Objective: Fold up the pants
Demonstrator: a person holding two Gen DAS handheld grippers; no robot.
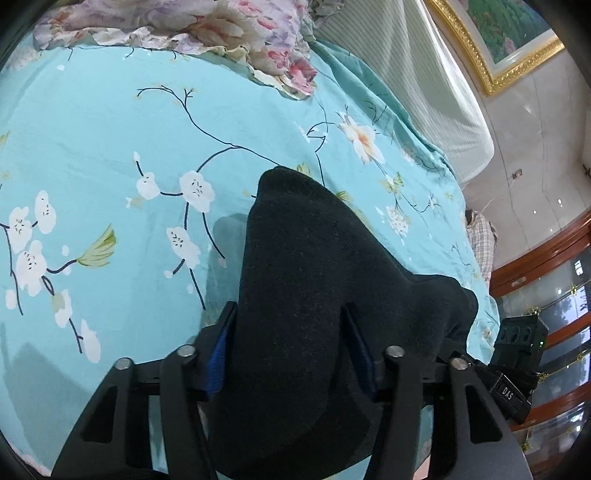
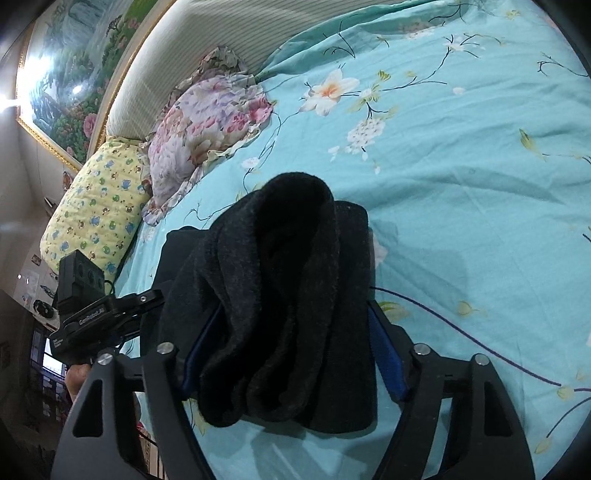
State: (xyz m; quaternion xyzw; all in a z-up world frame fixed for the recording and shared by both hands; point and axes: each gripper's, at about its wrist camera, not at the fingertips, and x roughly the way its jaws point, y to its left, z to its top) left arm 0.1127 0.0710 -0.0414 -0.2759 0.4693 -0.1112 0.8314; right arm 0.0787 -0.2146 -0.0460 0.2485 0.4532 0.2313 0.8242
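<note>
Black pants point(image 1: 295, 240) are bunched into a thick fleecy bundle on the turquoise flowered bed sheet point(image 1: 110, 147). My left gripper point(image 1: 288, 310) is shut on the bundle, and the cloth fills the gap between its blue pads point(image 1: 218, 354) and spills over the right finger. In the right wrist view the same pants point(image 2: 288, 240) sit in rolled folds between the fingers of my right gripper point(image 2: 295, 306), which is shut on them. Both grippers hold the bundle side by side. The cloth hides the fingertips of both.
A pink floral pillow point(image 2: 207, 125) and a yellow patterned pillow point(image 2: 96, 210) lie by the striped headboard point(image 2: 221, 37). Above it hangs a gold-framed painting point(image 1: 509, 29). A wooden glass-fronted cabinet point(image 1: 546, 266) stands past the bed's edge. Flat sheet point(image 2: 461, 184) spreads around the pants.
</note>
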